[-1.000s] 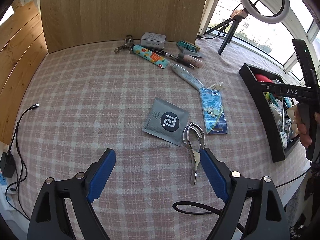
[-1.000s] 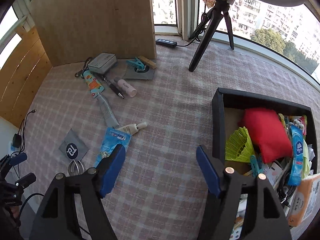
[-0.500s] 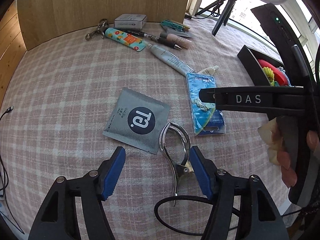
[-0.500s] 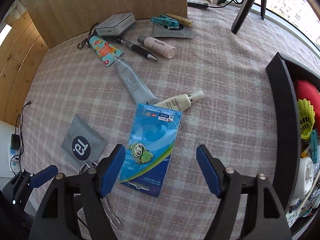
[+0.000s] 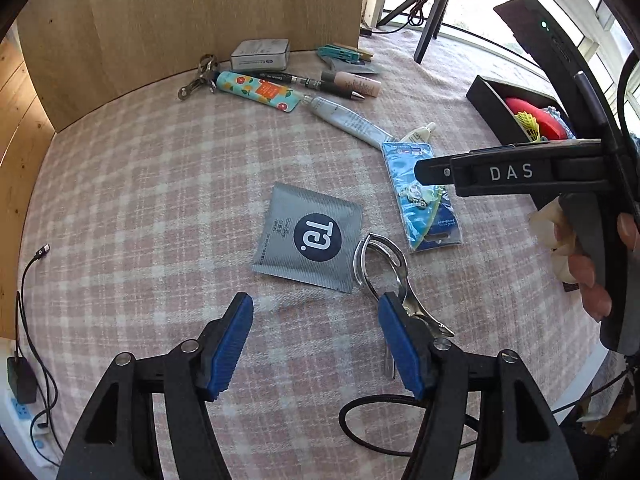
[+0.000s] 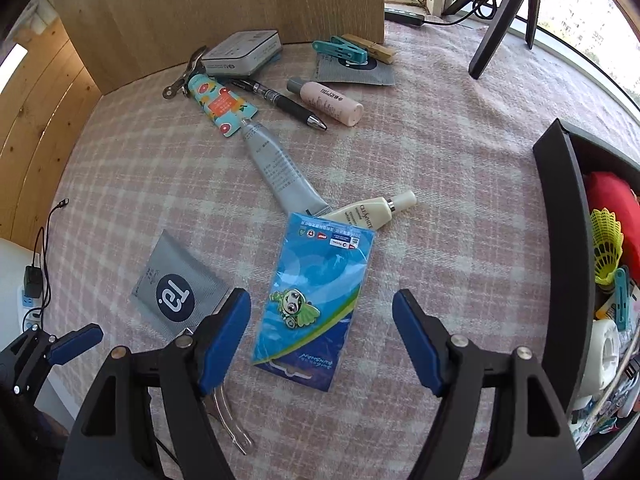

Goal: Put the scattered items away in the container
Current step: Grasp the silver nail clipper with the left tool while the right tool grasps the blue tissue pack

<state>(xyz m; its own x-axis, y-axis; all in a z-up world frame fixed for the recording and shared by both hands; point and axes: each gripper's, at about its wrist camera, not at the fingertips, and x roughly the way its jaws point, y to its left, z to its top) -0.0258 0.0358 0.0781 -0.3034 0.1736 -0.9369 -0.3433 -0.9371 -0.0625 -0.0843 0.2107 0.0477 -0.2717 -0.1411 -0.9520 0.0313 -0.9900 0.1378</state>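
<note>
My left gripper (image 5: 316, 320) is open and points down at the checked cloth, with nothing between its fingers. A grey sachet (image 5: 308, 236) lies just ahead of it, and a silver metal clip (image 5: 380, 264) touches the right finger. My right gripper (image 6: 322, 328) hangs open over a blue card pack (image 6: 316, 300), which lies flat between its fingers. The pads do not press on it. The black container (image 6: 560, 240) stands at the right, filled with a red pouch, a yellow shuttlecock and other items. In the right wrist view my left gripper (image 6: 60, 344) shows at the lower left.
Farther back lie a cream tube (image 6: 368, 212), a grey tube (image 6: 276, 164), a fruit-print tube (image 6: 220, 104), a pen (image 6: 288, 104), a pink bottle (image 6: 332, 104), a tin (image 6: 244, 52) and clothes pegs (image 6: 344, 50). Wooden boards wall the back and left. A tripod (image 6: 496, 32) stands at the back right.
The left gripper's jaws narrowed and it came down closer to the sachet and clip. The right gripper swung left from the container to over the blue card pack and sank.
</note>
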